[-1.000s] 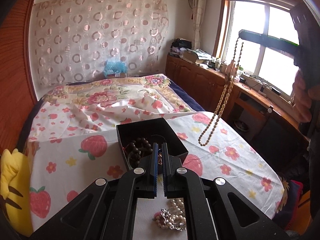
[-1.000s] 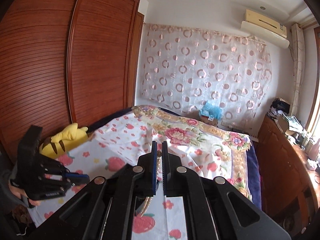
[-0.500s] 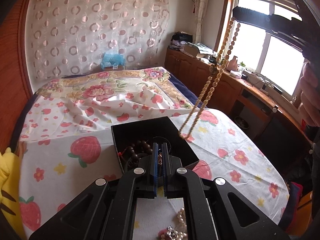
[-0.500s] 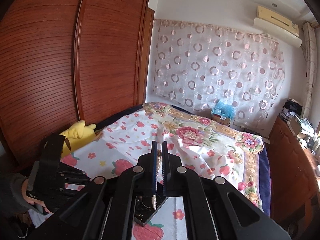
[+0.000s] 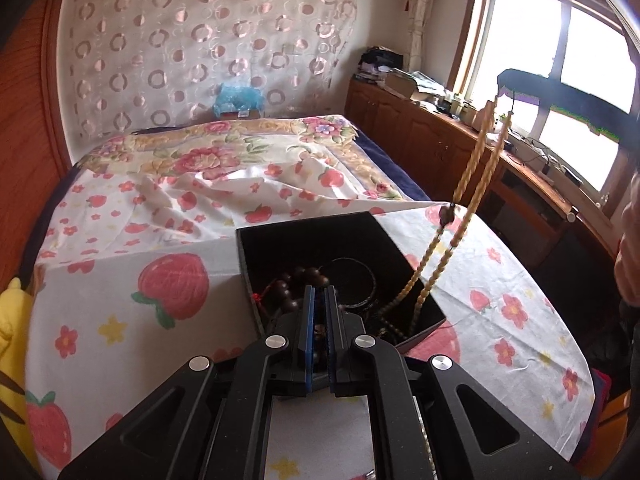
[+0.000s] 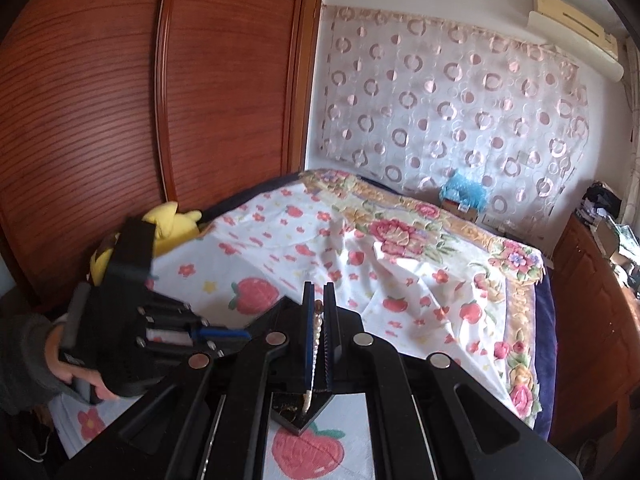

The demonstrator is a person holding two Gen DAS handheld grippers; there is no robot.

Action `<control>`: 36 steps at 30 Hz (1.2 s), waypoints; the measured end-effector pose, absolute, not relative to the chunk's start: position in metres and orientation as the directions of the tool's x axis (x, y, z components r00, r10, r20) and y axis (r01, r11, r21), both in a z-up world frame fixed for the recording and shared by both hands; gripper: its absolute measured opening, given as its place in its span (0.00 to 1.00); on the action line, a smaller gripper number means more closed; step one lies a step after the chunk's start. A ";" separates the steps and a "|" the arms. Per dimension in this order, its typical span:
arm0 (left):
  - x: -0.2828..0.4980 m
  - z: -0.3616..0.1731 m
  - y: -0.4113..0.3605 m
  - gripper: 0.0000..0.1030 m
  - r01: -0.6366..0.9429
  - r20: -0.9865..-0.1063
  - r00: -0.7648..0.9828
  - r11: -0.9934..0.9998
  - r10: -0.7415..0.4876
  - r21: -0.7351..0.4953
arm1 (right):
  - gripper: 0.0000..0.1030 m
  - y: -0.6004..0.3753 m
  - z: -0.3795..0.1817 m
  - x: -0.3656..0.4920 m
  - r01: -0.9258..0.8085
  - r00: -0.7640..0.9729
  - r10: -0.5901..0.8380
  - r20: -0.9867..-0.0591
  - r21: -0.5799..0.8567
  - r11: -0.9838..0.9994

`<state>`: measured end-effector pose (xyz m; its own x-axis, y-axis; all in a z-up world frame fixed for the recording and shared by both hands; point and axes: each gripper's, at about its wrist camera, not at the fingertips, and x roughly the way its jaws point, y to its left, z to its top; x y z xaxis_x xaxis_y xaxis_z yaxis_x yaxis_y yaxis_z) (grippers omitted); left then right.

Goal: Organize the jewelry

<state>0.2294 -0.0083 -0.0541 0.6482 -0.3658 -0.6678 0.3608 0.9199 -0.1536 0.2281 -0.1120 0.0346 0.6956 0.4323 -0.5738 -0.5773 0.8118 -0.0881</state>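
Since half a second ago I have brought my right hand-held gripper [image 5: 505, 82] lower and further over the black box [image 5: 320, 240], so the cream bead necklace [image 5: 472, 172] that then dangled just above the box's far edge now hangs with its lower end inside the box, near the right corner. The left wrist view has also closed in on the box, and the pearl pieces seen under my left hand-held gripper before have nearly dropped out of its bottom edge.

My right hand-held gripper is raised over the bed [image 5: 140, 216], its jaws clamped on the necklace; in its own view the beads [image 6: 317, 328] run between the blue pads. My left hand-held gripper [image 5: 316, 300] sits low at the near side of the box, jaws drawn close with only a narrow gap and nothing between them.

Inside the box lie a dark wooden bead bracelet [image 5: 296, 282] and a thin black ring-shaped band [image 5: 366, 280]; the left fingers hide the near part of both. Against the window [image 5: 568, 80] the right hand-held gripper is only a dark silhouette, and my right hand [image 5: 628, 248] is cut by the frame edge.
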 end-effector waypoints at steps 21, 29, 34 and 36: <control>0.183 -0.048 0.019 0.12 0.311 -0.667 0.681 0.944 -0.301 -0.107 | 0.31 -0.109 -0.026 0.215 -0.553 0.642 0.408 -0.649 -0.023 0.833; 0.149 -0.045 0.026 0.39 0.291 -0.649 0.708 0.952 -0.279 -0.092 | 0.31 -0.099 -0.040 0.161 -0.619 0.585 0.463 -0.666 0.002 0.785; 0.131 -0.046 0.038 0.45 0.271 -0.647 0.716 0.959 -0.262 -0.088 | 0.31 -0.086 -0.072 0.130 -0.663 0.506 0.486 -0.713 0.040 0.748; 0.127 -0.049 0.043 0.46 0.265 -0.649 0.714 0.960 -0.262 -0.096 | 0.31 -0.079 -0.085 0.122 -0.673 0.482 0.483 -0.730 0.044 0.739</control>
